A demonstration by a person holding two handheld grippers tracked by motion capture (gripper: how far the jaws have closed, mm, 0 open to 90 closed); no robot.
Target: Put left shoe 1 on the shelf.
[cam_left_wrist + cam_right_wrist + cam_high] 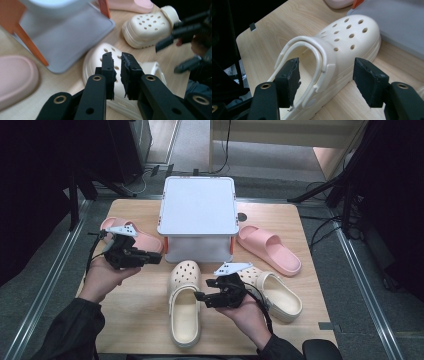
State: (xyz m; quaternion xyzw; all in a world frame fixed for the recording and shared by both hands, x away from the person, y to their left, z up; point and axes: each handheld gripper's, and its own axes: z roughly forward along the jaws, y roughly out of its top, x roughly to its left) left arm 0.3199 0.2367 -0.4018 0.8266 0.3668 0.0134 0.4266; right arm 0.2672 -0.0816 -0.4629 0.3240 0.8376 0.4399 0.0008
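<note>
Two cream clogs lie on the wooden table (135,310) in front of a white two-level rack (197,205). The left clog (185,312) points toward the rack, and the right clog (278,292) lies beside it. My right gripper (200,296) is open at the left clog's right side. In the right gripper view the right gripper (327,72) straddles the clog (352,35) where the heel strap pivots, without squeezing it. My left gripper (158,257) hovers shut and empty above the table left of the rack. Its closed tips (117,58) aim at the same clog (96,56).
One pink slide (145,239) lies left of the rack behind my left gripper, another pink slide (270,249) to its right. The rack stands on orange legs (30,42) over a grey bottom shelf (67,42). Bare tabletop lies at the front left.
</note>
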